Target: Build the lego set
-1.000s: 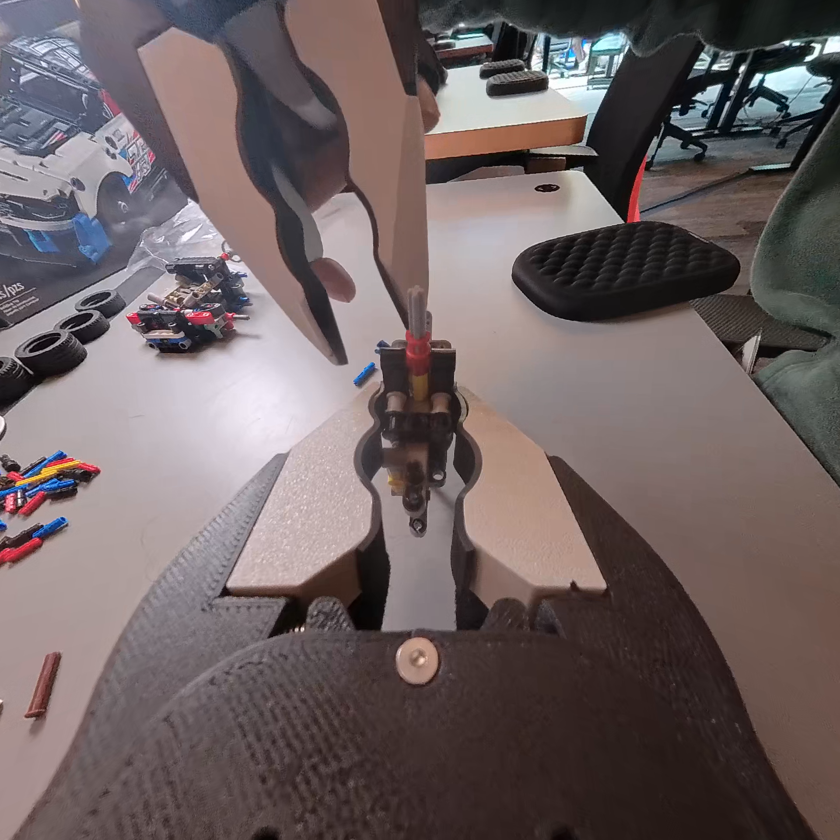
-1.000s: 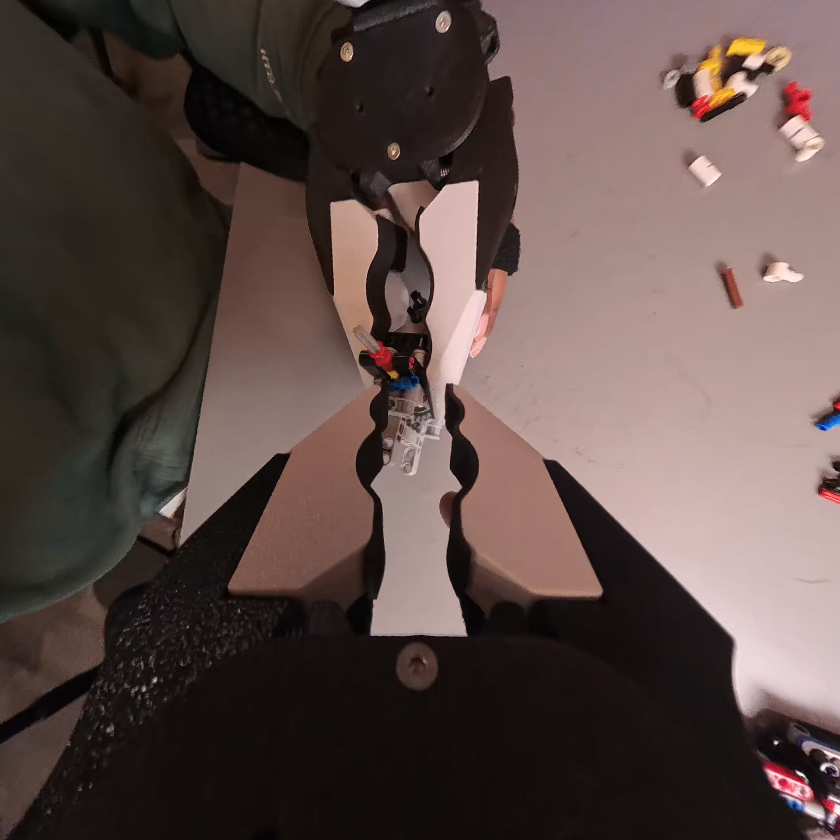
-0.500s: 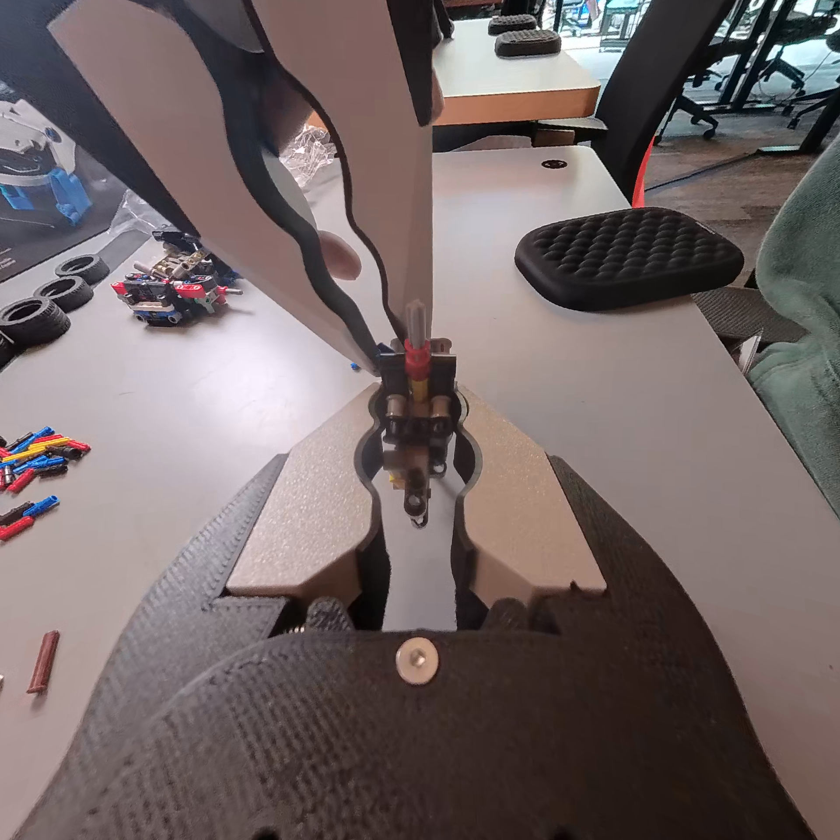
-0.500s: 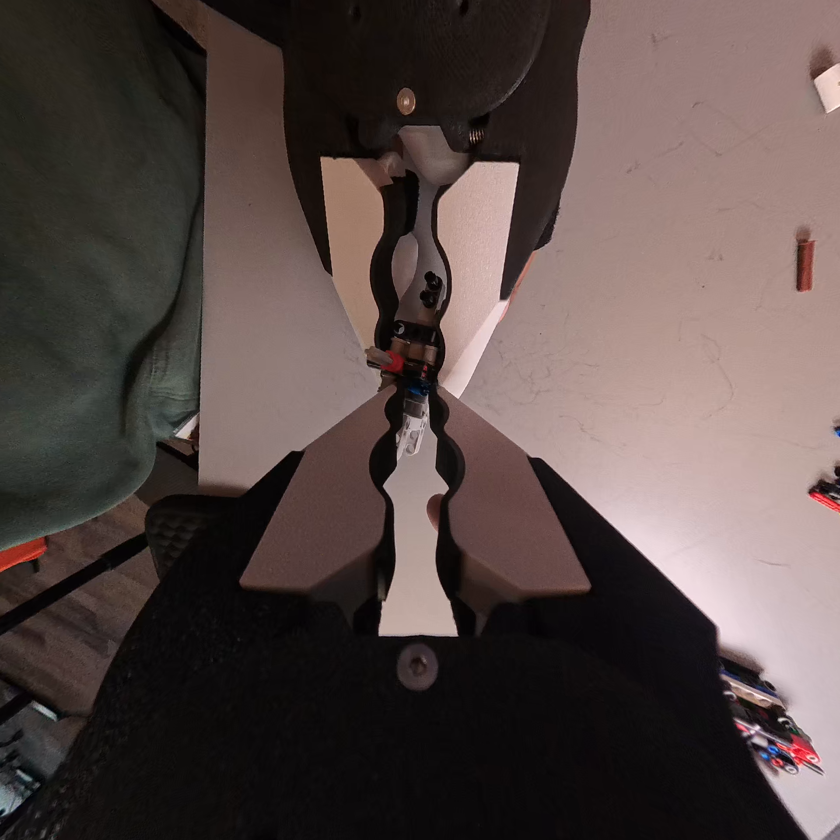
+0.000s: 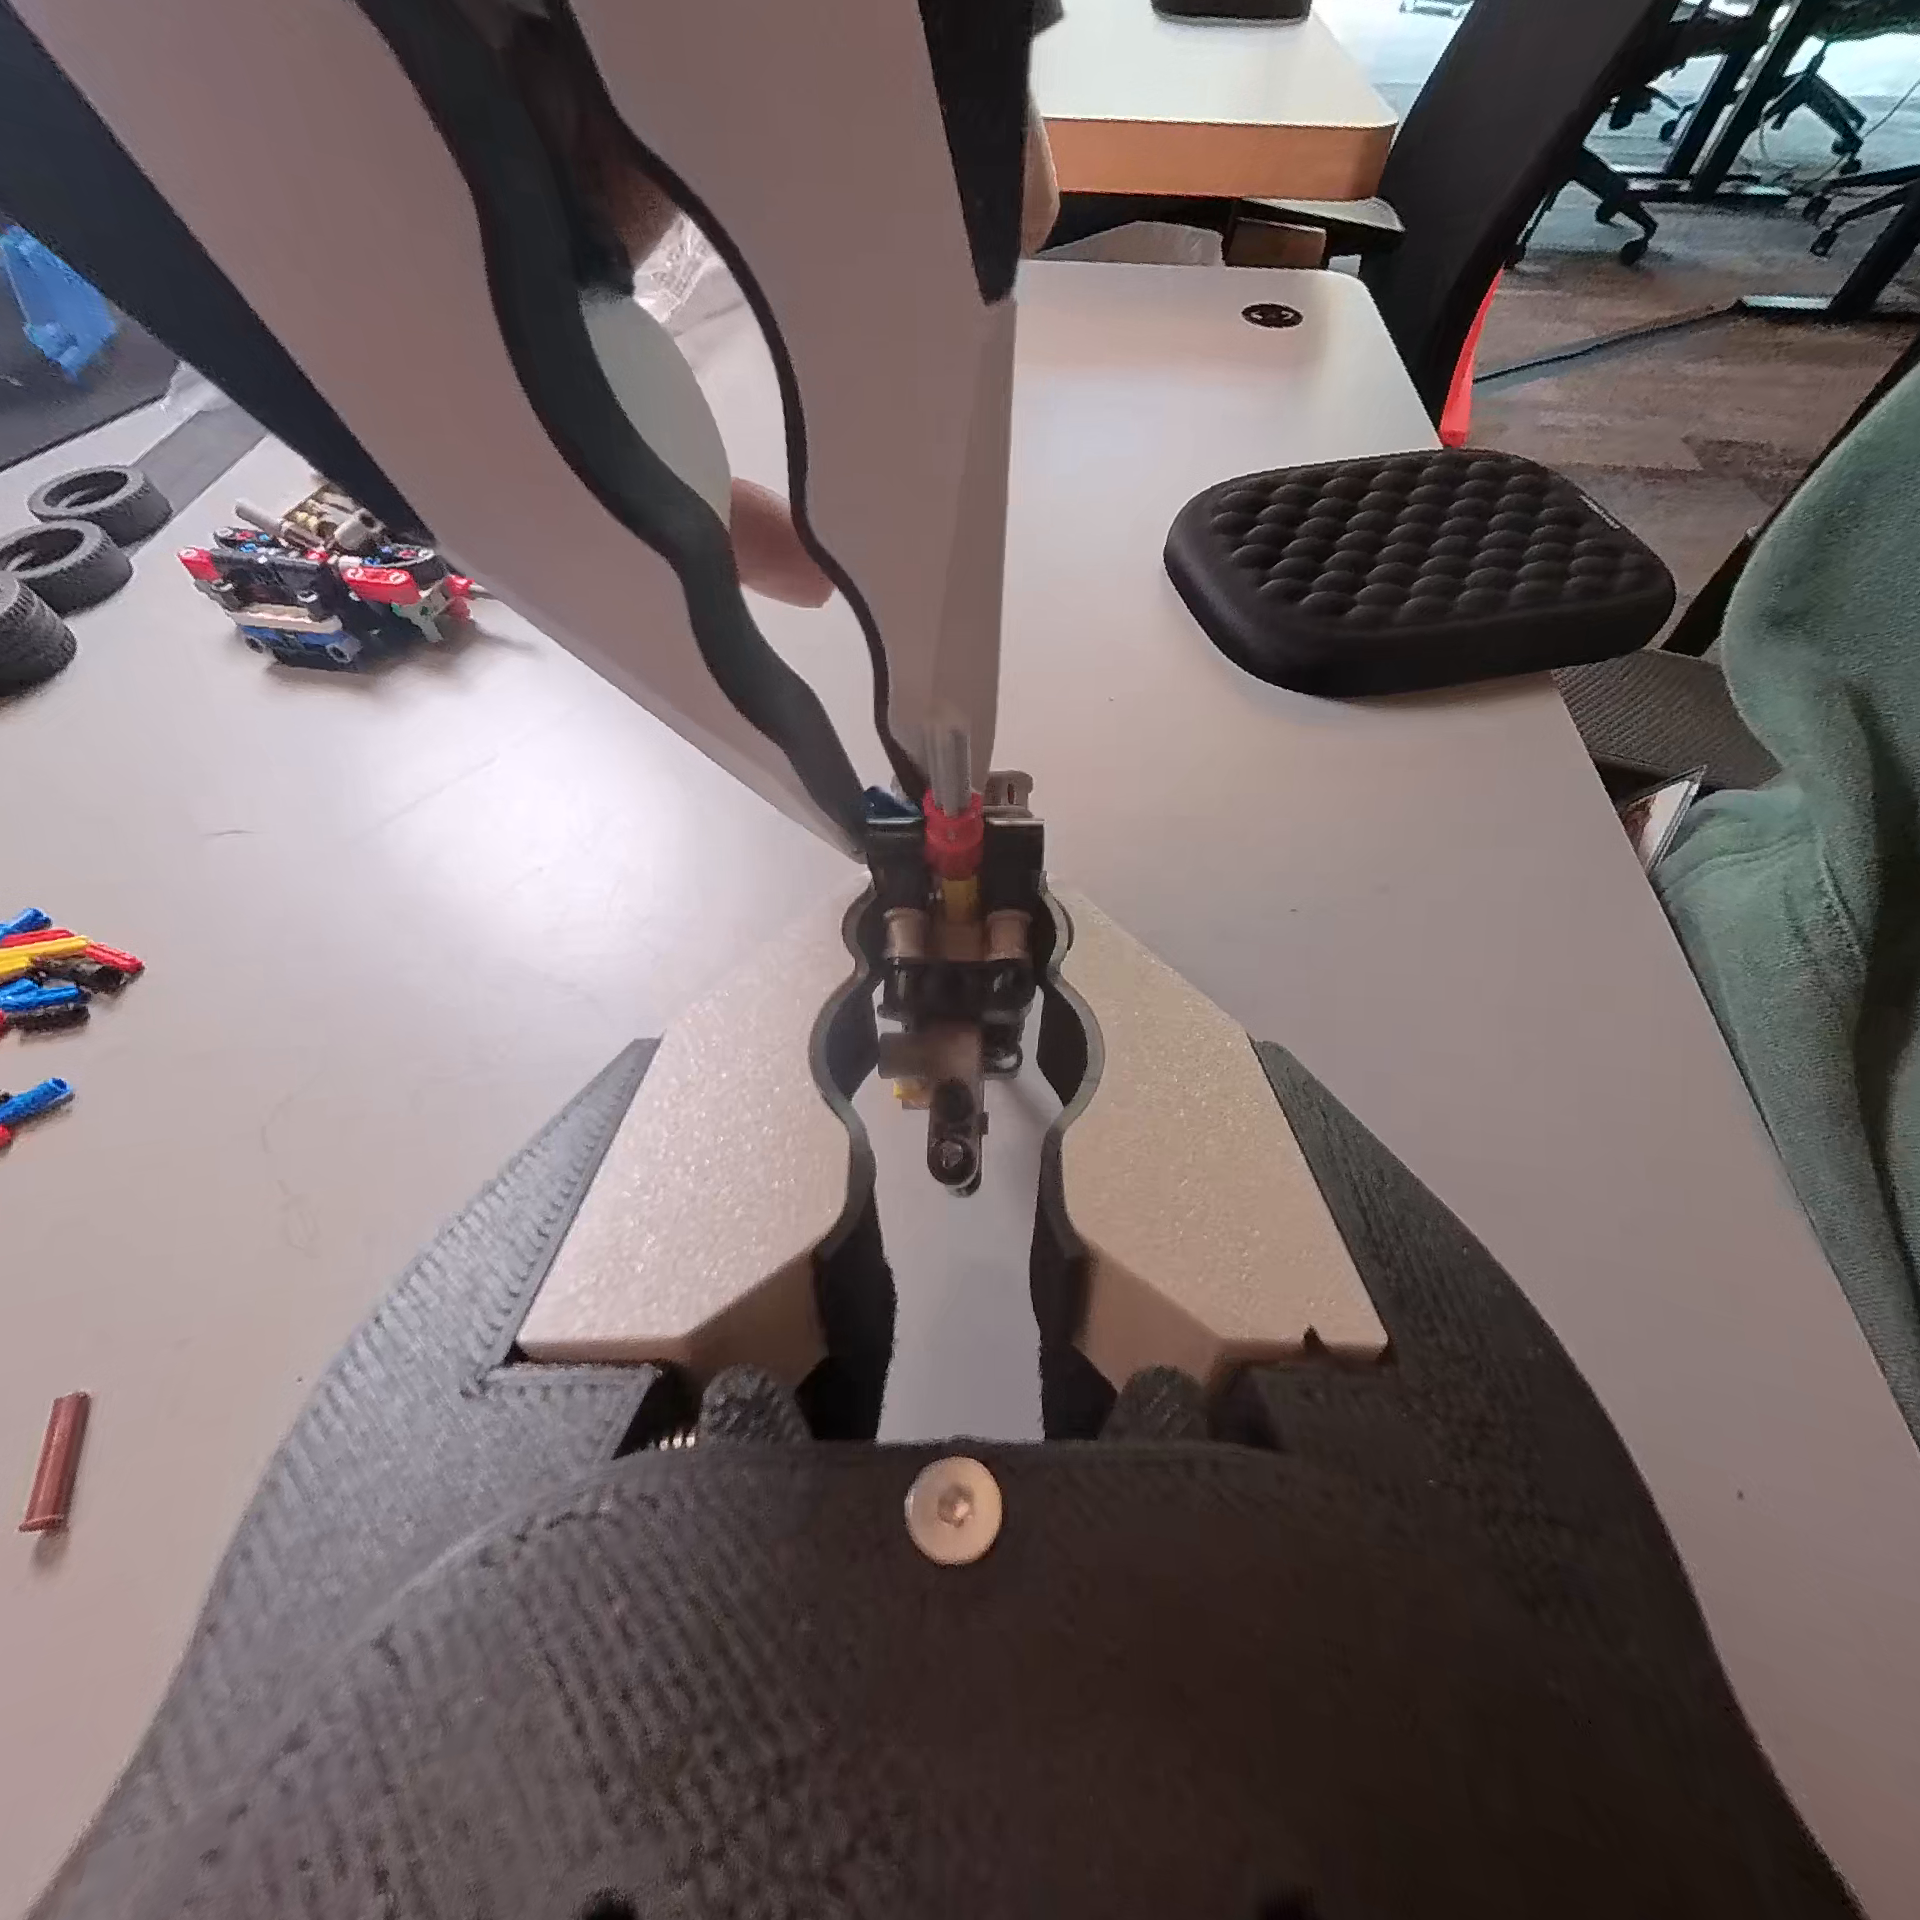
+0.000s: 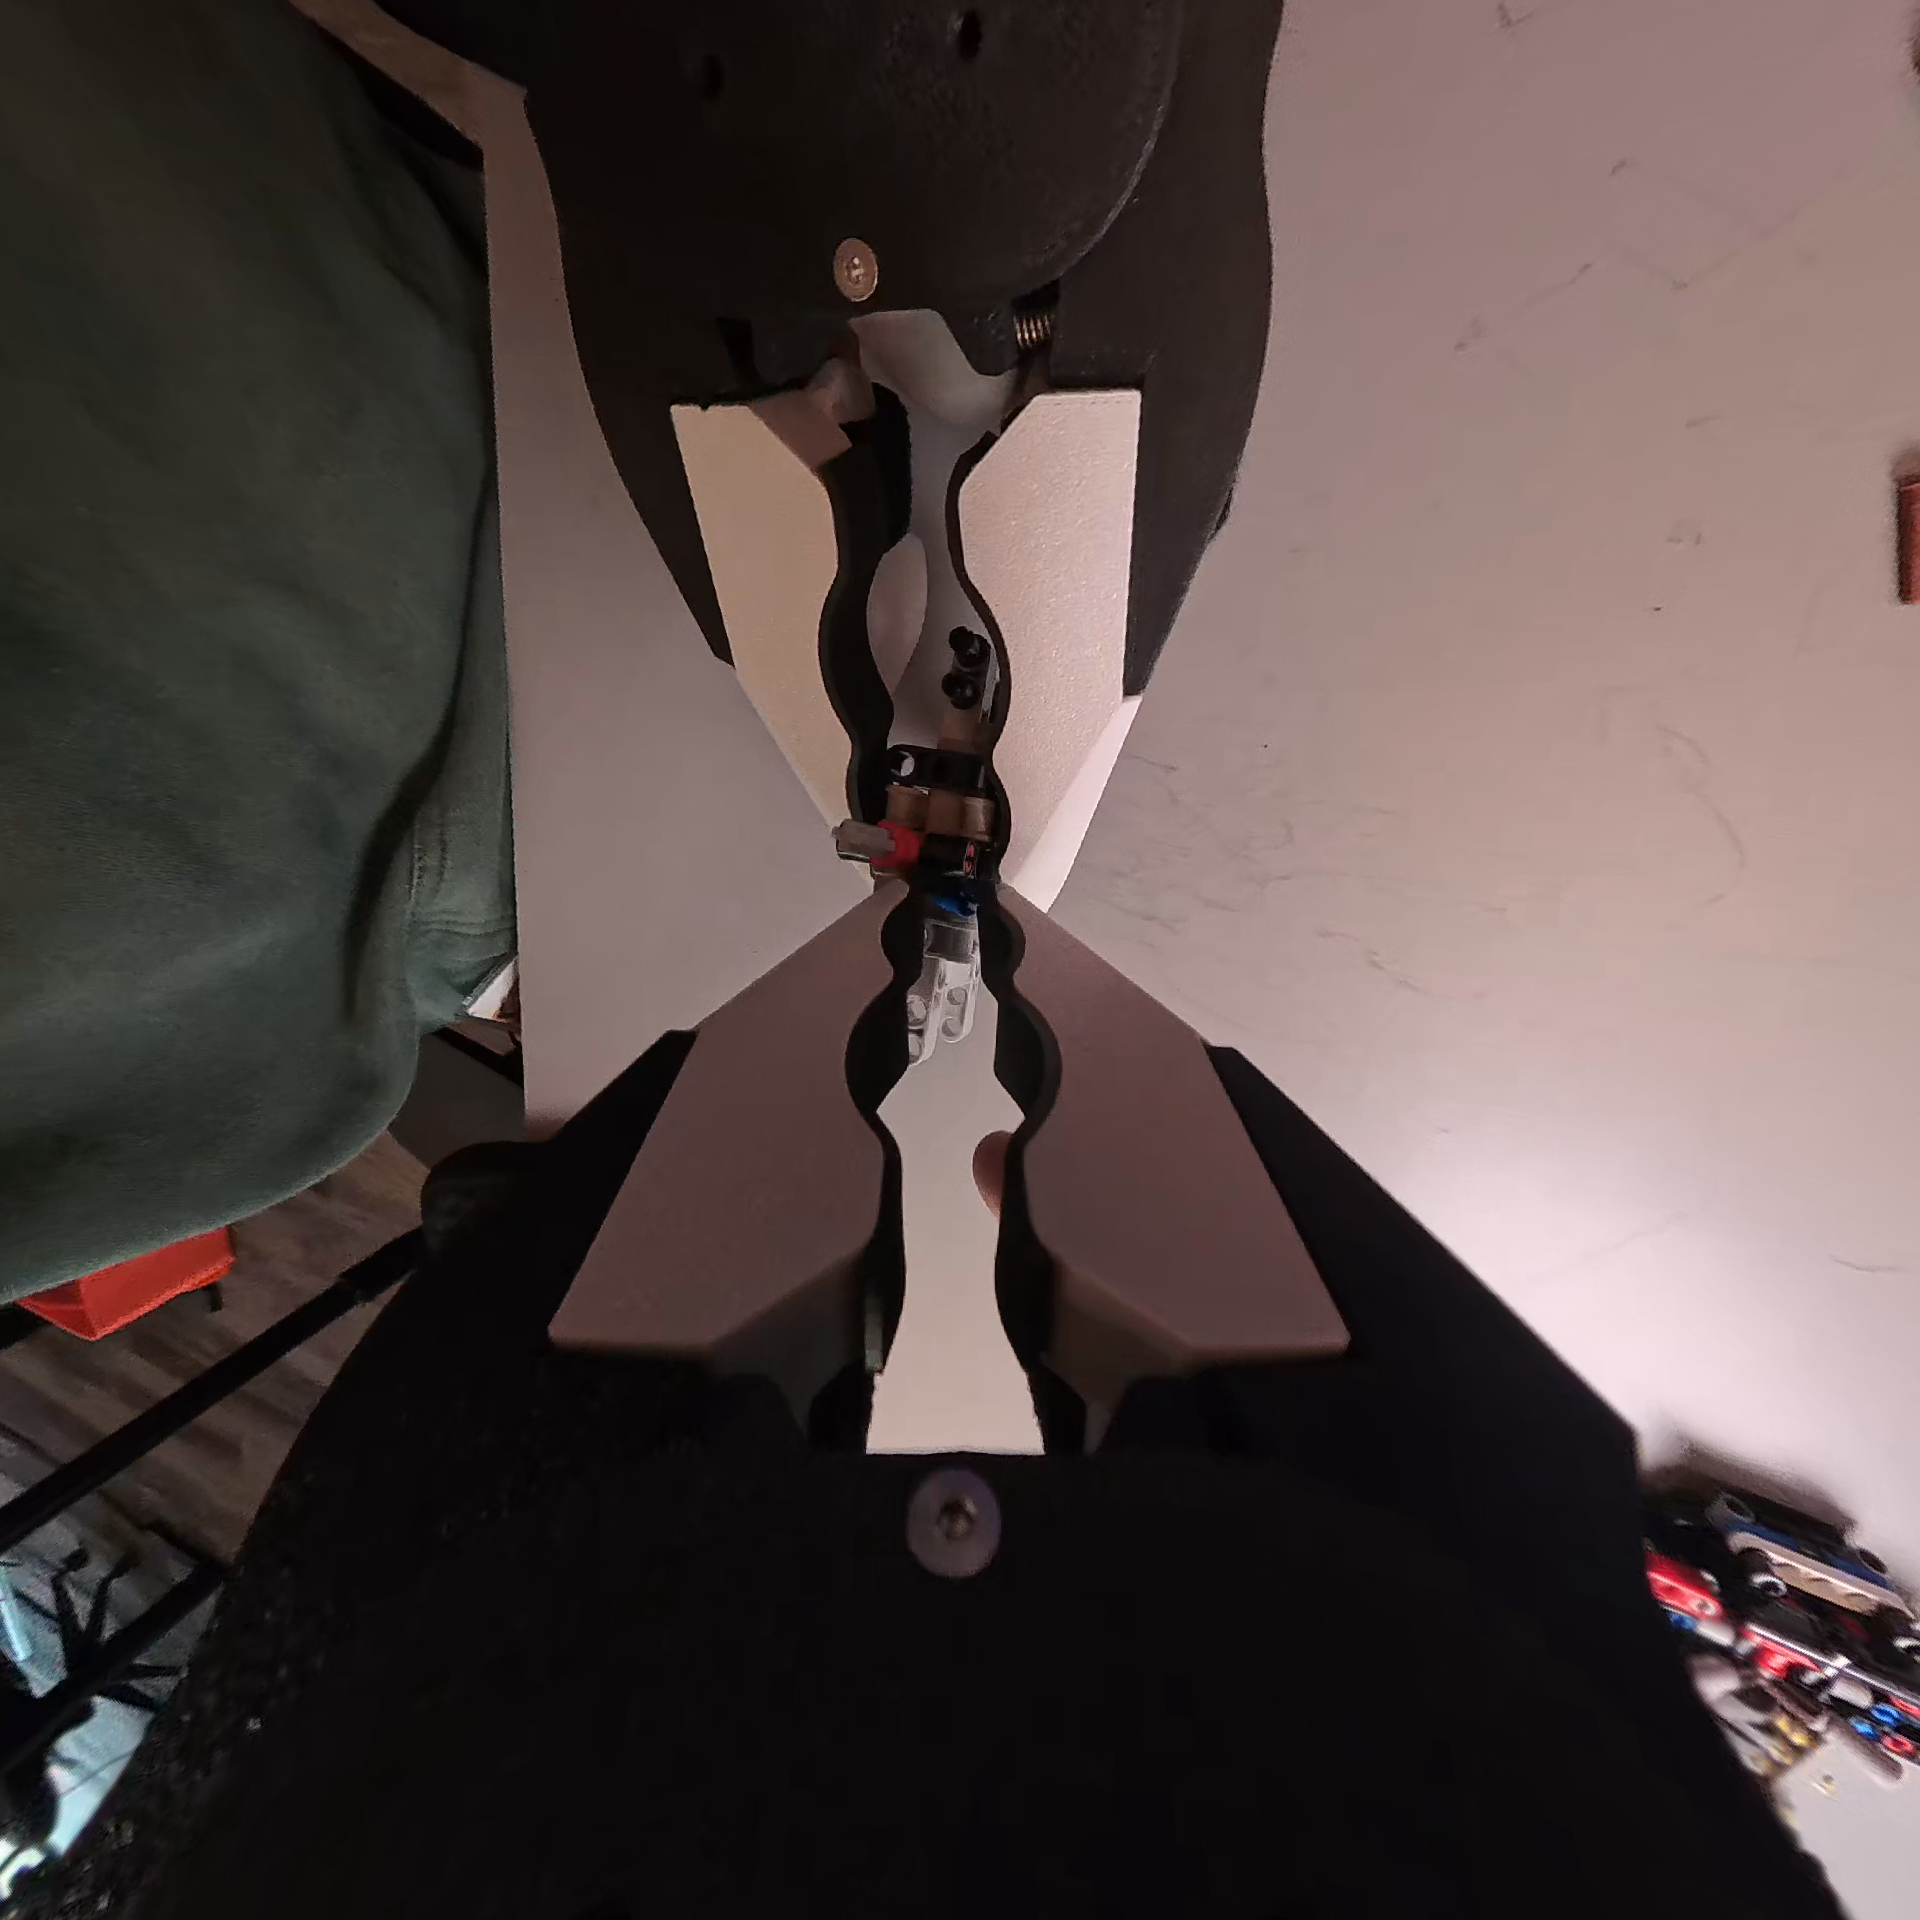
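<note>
My left gripper (image 5: 956,914) is shut on a small black-and-tan brick assembly (image 5: 956,966) and holds it above the grey table (image 5: 1299,935). A red bush (image 5: 951,831) with a grey axle (image 5: 945,758) sticks out of its far end. My right gripper (image 5: 894,790) comes down from the upper left and meets that far end. In the right wrist view my right gripper (image 6: 943,914) is shut on a white pierced piece (image 6: 940,987) with a blue pin, which joins the assembly (image 6: 940,774) held by the left gripper (image 6: 935,821).
A black dimpled pad (image 5: 1413,561) lies at the right table edge. A small brick chassis (image 5: 322,592), black tyres (image 5: 73,540), loose coloured pins (image 5: 52,966) and a brown pin (image 5: 57,1455) lie at the left. A green sleeve (image 5: 1829,831) is on the right. Less than 4 cm separates the two grippers' tips.
My right gripper moved in toward the left gripper and its jaws narrowed onto the white piece. The left gripper kept hold of the assembly and barely moved.
</note>
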The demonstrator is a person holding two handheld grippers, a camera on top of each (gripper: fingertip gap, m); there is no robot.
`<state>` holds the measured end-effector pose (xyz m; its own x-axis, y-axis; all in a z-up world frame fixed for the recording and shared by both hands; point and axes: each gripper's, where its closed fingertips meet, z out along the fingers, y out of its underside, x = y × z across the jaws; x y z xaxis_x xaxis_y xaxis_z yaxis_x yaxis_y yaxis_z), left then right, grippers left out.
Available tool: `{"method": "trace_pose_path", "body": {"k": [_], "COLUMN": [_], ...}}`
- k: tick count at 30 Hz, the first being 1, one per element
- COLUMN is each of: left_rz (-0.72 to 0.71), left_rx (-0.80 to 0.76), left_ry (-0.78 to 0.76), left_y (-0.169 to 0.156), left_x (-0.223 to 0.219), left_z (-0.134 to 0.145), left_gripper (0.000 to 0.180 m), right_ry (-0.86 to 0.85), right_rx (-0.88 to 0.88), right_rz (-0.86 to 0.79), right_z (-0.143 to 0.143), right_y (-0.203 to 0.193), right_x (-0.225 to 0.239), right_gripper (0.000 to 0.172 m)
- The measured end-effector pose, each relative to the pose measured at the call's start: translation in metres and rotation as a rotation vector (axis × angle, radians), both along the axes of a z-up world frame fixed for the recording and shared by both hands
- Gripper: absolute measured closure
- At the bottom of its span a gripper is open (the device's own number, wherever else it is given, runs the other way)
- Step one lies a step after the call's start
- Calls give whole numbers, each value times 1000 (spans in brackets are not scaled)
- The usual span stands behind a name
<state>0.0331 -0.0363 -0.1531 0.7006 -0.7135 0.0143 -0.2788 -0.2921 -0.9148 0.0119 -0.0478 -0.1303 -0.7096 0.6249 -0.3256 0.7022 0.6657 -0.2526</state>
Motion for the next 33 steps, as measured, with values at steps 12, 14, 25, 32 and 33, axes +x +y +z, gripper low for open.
{"method": "trace_pose_path", "body": {"k": [12, 14, 25, 32, 33], "left_rz": [-2, -4, -13, -17, -16], "left_rx": [-180, -185, -155, -101, -93], "left_ry": [-91, -90, -58, -35, -33], "left_y": [-5, -5, -7, -7, -7], "left_x": [0, 0, 5, 8, 8], "left_z": [-4, -4, -2, 0, 0], "left_gripper": [155, 155, 155, 155, 155], "right_ry": [242, 266, 256, 283, 289], "right_rx": [-19, -3, 51, 58, 62], "right_rz": [-52, -51, -27, -41, -44], "right_z": [21, 25, 8, 9, 10], "right_y": [4, 6, 4, 3, 3], "right_x": [-3, -3, 10, 16, 18], "right_gripper": [168, 168, 168, 168, 168]}}
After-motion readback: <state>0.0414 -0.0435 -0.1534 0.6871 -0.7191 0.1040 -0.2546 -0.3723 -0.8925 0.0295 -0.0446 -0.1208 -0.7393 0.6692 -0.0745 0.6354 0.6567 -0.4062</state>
